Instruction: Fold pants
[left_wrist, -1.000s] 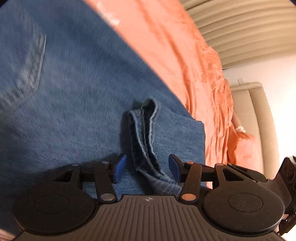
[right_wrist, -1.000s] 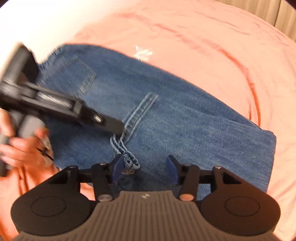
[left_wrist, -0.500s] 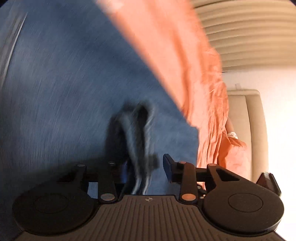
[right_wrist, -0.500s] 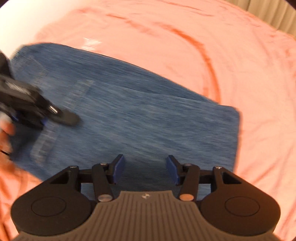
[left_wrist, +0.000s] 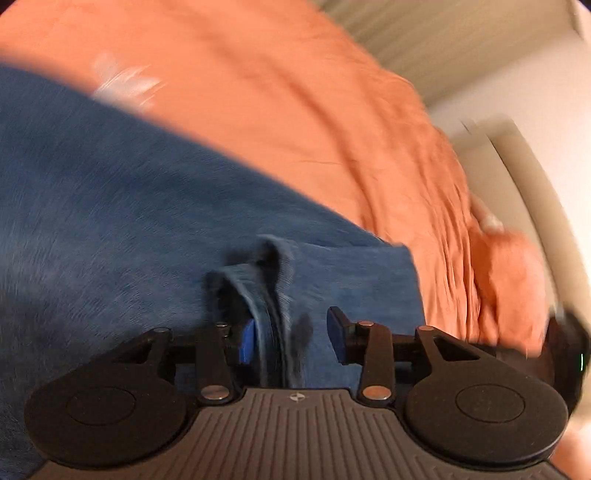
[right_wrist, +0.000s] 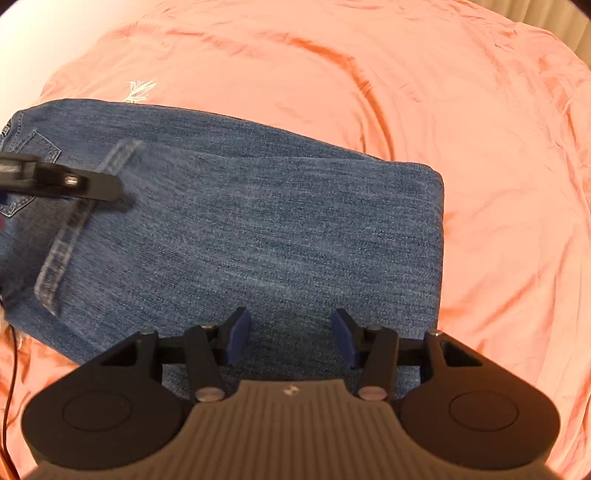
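Note:
Blue denim pants (right_wrist: 258, 229) lie folded on an orange bedsheet (right_wrist: 369, 81), fold edge at the right. My right gripper (right_wrist: 291, 338) is open and empty, just above the near edge of the denim. My left gripper (left_wrist: 291, 338) is open, with a bunched hem strip (left_wrist: 271, 295) of the pants between its jaws, lying against the left pad. In the right wrist view the left gripper (right_wrist: 92, 186) shows at the left over that hem band (right_wrist: 70, 236). The left wrist view is blurred.
The orange sheet (left_wrist: 295, 92) covers the bed all around the pants. A beige headboard or chair (left_wrist: 517, 177) and ribbed beige panel (left_wrist: 424, 37) stand beyond the bed's right side. A white embroidered mark (right_wrist: 138, 90) sits on the sheet behind the pants.
My right gripper let go of the hem end and moved right along the pants' near edge. My left gripper stayed at the hem band, which now lies flatter.

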